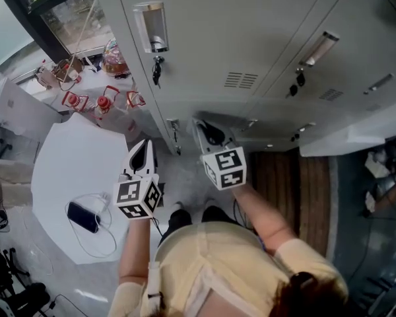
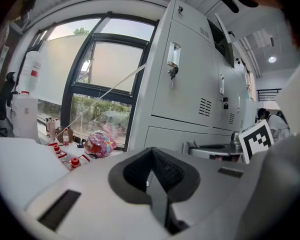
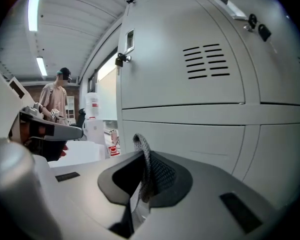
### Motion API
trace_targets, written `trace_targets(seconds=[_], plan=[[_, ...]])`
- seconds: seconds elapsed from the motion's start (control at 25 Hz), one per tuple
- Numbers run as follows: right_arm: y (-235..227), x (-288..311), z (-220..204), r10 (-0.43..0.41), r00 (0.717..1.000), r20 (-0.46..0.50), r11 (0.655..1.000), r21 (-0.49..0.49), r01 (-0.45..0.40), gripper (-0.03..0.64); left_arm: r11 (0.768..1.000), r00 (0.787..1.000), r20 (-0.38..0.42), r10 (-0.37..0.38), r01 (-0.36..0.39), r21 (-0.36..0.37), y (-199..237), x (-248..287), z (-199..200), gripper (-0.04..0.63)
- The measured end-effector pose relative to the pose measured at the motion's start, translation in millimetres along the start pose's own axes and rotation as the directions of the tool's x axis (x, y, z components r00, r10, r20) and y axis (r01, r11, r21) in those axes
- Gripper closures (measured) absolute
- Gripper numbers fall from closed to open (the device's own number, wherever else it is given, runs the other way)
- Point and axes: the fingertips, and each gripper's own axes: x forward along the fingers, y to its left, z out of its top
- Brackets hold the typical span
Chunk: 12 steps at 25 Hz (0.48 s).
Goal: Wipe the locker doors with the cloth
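Right gripper (image 3: pixel 139 181) clamps what seems a grey cloth (image 3: pixel 140 142), mostly hidden; left gripper's (image 2: pixel 152 176) jaws meet, empty.

A white worktop (image 1: pixel 59 164) stands at the left. On its near part lies a dark phone (image 1: pixel 84 216), with a white cable (image 1: pixel 99 246) looped around it. Red-capped bottles (image 1: pixel 103 102) stand just beyond its far edge. Farther off, a multicoloured rounded object (image 2: pixel 100 144) rests below the window (image 2: pixel 105 79).
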Motion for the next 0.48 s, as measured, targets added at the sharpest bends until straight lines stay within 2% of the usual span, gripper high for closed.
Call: trace_targets(seconds=[0.28, 0.48], plan=[[48.0, 26.6, 4.3, 0.098, 0.995, -0.012, 0.995, 0.015, -0.098, 0.597, 0.998, 0.998, -0.003, 0.069, -0.069, -0.014, 29.4, -20.2, -7.7, 0.594], [69.2, 46.1, 1.8, 0.135, 0.991, -0.019, 0.991, -0.006, -0.135, 0.597, 0.994, 0.994, -0.004, 0.108, -0.108, -0.014, 48.5, -24.8, -15.3, 0.594]])
